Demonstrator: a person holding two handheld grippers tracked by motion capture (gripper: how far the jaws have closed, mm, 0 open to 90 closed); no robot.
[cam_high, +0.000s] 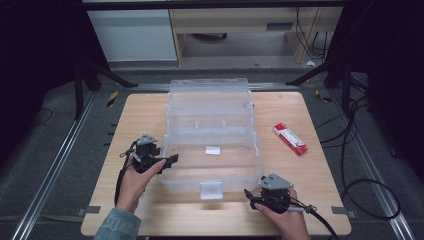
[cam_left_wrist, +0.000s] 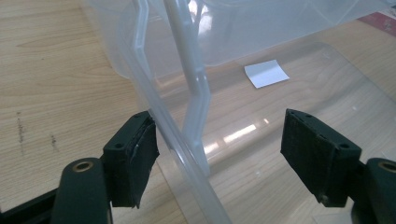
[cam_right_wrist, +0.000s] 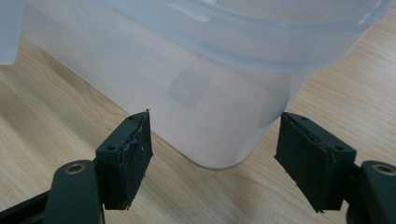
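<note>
Right gripper (cam_high: 251, 197) sits closest to the high camera, at the table's (cam_high: 135, 115) near edge, held in the person's right hand (cam_high: 287, 220). I log its jaws as open. In the right gripper view they stand wide apart on either side of the rounded lower corner of the clear plastic box (cam_right_wrist: 219, 93), and neither pad touches the plastic.

Left gripper (cam_high: 170, 162), in the left hand (cam_high: 134, 182), is at the box's left side wall, near its front corner. Its own view has the jaws (cam_left_wrist: 219, 158) straddling that thin wall. The left pad (cam_left_wrist: 140, 154) lies right against the outer face and the other pad stands well clear inside the box. I note it as open with the wall between the jaws, not clamped.

Box position: middle of the wooden table, long side toward the person, with the lid (cam_high: 210, 92) swung up and back behind it. The front latch (cam_high: 211, 190) hangs at the near wall, between the two grippers. A small white slip (cam_high: 213, 150) lies flat on the box floor, and it appears again in the left gripper view (cam_left_wrist: 266, 73).

Off to the right, well apart from the box, a red-and-white packet (cam_high: 290, 138) lies at an angle on the table.
</note>
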